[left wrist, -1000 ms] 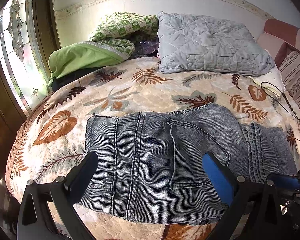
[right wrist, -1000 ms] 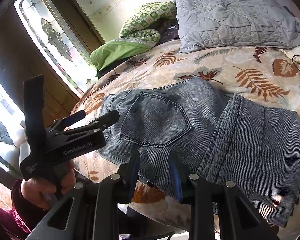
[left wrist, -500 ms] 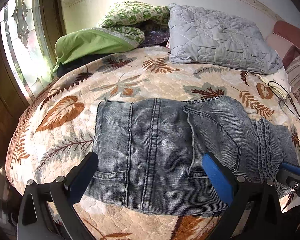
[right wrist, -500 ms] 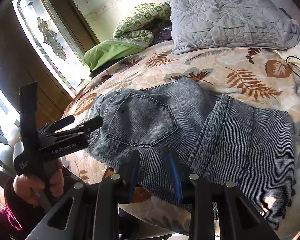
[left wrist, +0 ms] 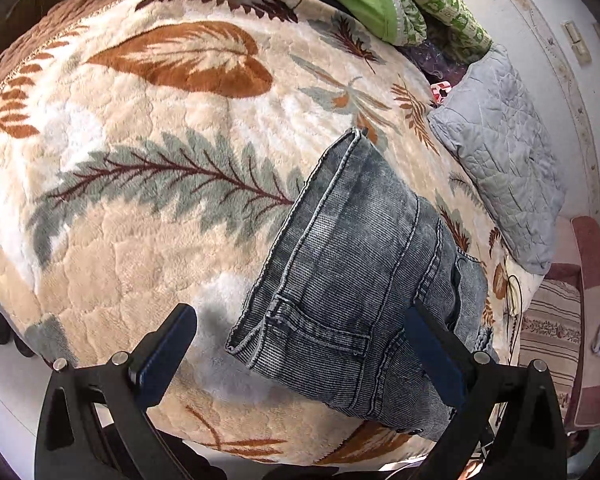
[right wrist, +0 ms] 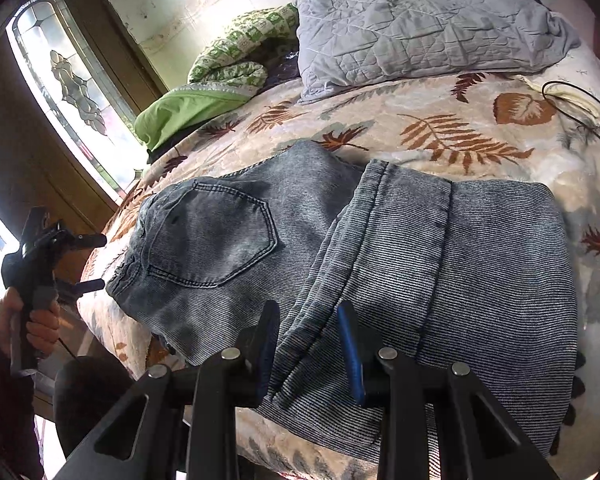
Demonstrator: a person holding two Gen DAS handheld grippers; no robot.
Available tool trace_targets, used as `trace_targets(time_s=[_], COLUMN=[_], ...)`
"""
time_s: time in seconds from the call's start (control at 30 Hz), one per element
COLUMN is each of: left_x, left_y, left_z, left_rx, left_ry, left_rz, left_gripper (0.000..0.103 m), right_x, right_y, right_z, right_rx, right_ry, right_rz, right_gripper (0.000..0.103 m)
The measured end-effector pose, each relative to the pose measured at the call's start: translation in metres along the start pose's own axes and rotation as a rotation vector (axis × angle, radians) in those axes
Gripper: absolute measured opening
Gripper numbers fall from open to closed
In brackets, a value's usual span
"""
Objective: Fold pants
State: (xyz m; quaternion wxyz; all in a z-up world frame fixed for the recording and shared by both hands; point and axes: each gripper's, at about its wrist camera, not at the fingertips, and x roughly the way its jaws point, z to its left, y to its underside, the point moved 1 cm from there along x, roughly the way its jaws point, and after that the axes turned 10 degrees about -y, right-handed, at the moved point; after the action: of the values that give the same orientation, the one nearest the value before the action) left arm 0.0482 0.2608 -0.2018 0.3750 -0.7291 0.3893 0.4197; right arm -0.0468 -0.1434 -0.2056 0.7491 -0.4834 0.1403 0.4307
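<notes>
Ahead of both hand-held grippers, a bed (right wrist: 380, 136) under a cream leaf-print blanket (left wrist: 140, 240). At its far end, a grey quilted pillow (right wrist: 420, 28) beside a bunched green-patterned quilt (right wrist: 236, 60). Well off to the left hand-held gripper's side, a stained-glass window (right wrist: 68, 80). On the blanket near the bed's front edge, folded grey denim jeans (right wrist: 380, 264), back pocket (right wrist: 208, 236) up, legs doubled over the seat. Right hand-held gripper (right wrist: 310, 350) narrowly parted, blue pads astride the doubled leg edge, not visibly pinching it. Left hand-held gripper (left wrist: 300, 356) spread wide just over the waistband corner, gripping nothing; from the right wrist, seen beyond the waistband end, clasped in a hand (right wrist: 28, 312).
</notes>
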Motion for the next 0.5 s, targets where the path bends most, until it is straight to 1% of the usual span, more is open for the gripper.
trace_targets(time_s=[0.07,0.13,0.17,0.2,0.23,0.27,0.33,0.37,0.4,0.43,0.5], left_x=[0.01,0.011,0.01,0.01,0.01,0.011,0.016,0.015,0.015,0.015,0.016], left_y=[0.005,0.009,0.01,0.011,0.012,0.011,0.012,0.011,0.012,0.011,0.009], left_z=[-0.002,-0.006,-0.009,-0.012,-0.014,-0.015,-0.014,-0.013,-0.012,-0.01,-0.006], left_rx=[-0.008,0.009,0.01,0.008,0.006,0.004,-0.009,-0.015,-0.018,-0.025,-0.04], left_ry=[0.027,0.017,0.033,0.06,0.064,0.069,0.083,0.079,0.082,0.098,0.12], left_rz=[0.039,0.032,0.034,0.043,0.049,0.055,0.066,0.06,0.055,0.057,0.057], left_gripper=[0.102,0.102,0.102,0.095,0.088,0.084,0.07,0.066,0.058,0.053,0.052], right_x=[-0.003,-0.006,-0.007,-0.008,-0.009,-0.009,-0.01,-0.01,-0.011,-0.011,-0.01], right_y=[-0.001,-0.003,-0.003,-0.003,-0.003,-0.003,-0.004,-0.004,-0.004,-0.004,-0.004], right_z=[-0.002,-0.003,-0.004,-0.004,-0.004,-0.004,-0.004,-0.003,-0.003,-0.003,-0.003], right_rx=[0.005,0.007,0.008,0.008,0.008,0.009,0.009,0.009,0.008,0.007,0.009], right_ry=[-0.003,-0.006,-0.008,-0.01,-0.01,-0.011,-0.012,-0.012,-0.012,-0.01,-0.007], right_rz=[-0.012,-0.023,-0.027,-0.03,-0.032,-0.034,-0.035,-0.037,-0.038,-0.039,-0.037], right_gripper=[0.033,0.033,0.033,0.033,0.033,0.033,0.033,0.033,0.033,0.033,0.033])
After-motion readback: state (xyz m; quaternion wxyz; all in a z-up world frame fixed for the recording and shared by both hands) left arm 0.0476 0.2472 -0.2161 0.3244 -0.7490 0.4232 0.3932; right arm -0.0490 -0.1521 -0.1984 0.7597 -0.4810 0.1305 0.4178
